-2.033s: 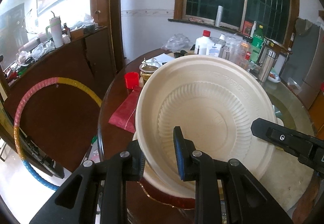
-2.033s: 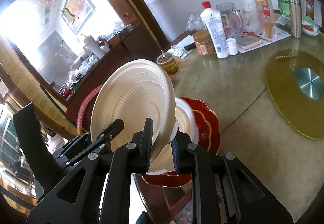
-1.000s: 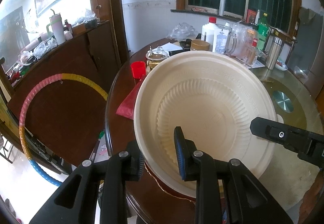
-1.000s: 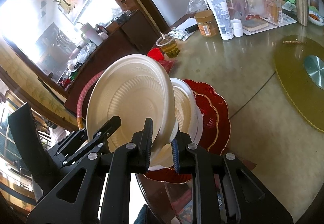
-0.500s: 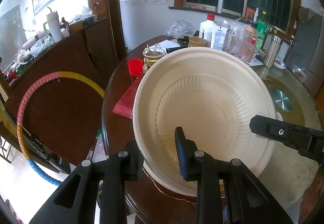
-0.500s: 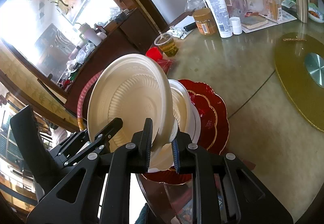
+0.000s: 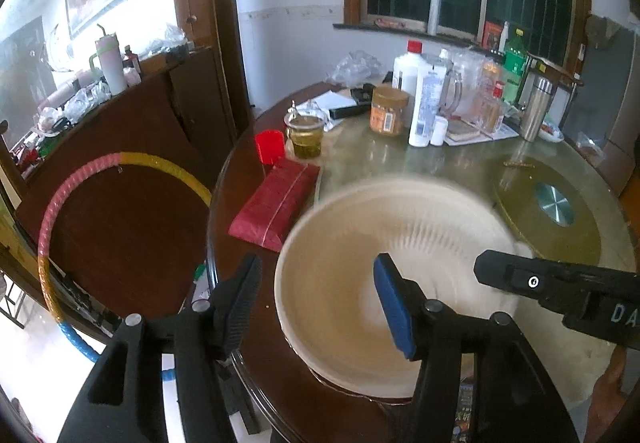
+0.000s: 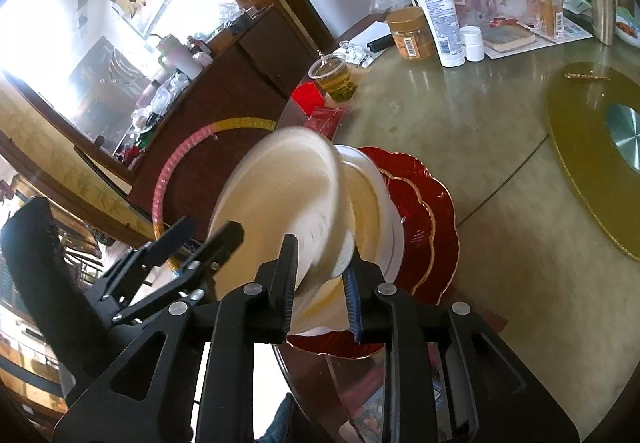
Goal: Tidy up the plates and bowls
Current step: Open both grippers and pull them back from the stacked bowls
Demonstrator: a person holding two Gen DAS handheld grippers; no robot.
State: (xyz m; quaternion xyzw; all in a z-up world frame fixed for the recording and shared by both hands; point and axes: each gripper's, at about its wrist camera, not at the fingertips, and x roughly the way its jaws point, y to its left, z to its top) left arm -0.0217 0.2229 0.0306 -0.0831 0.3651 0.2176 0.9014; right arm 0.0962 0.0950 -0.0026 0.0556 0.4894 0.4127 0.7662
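My left gripper (image 7: pixel 316 299) stands open, its pads clear of the cream plate (image 7: pixel 384 283). The jaws have just been opening, and the rim lies between them without being pinched. My right gripper (image 8: pixel 320 275) has also just been opening a little. The plate's near rim sits between its pads, but the blur keeps me from telling whether they press on it.

The plate is blurred in both views. In the right wrist view it tilts over the white bowl (image 8: pixel 380 211), which rests on the red plates (image 8: pixel 432 219) at the near edge of the table (image 8: pixel 500 263).

Handling, as I judge it: the plate looks like thin moulded pulp or foam, light, fairly stiff across its ribbed well but easily bent at the edge. It will not break; too hard a pinch could crease it. The rim is the only sensible place to hold, with one pad inside and one outside.

Against the view half a second ago: both grippers then clamped the rim and the plate stood steeply upright and sharp. It now leans lower toward the stack, and more of the tabletop shows beyond it.
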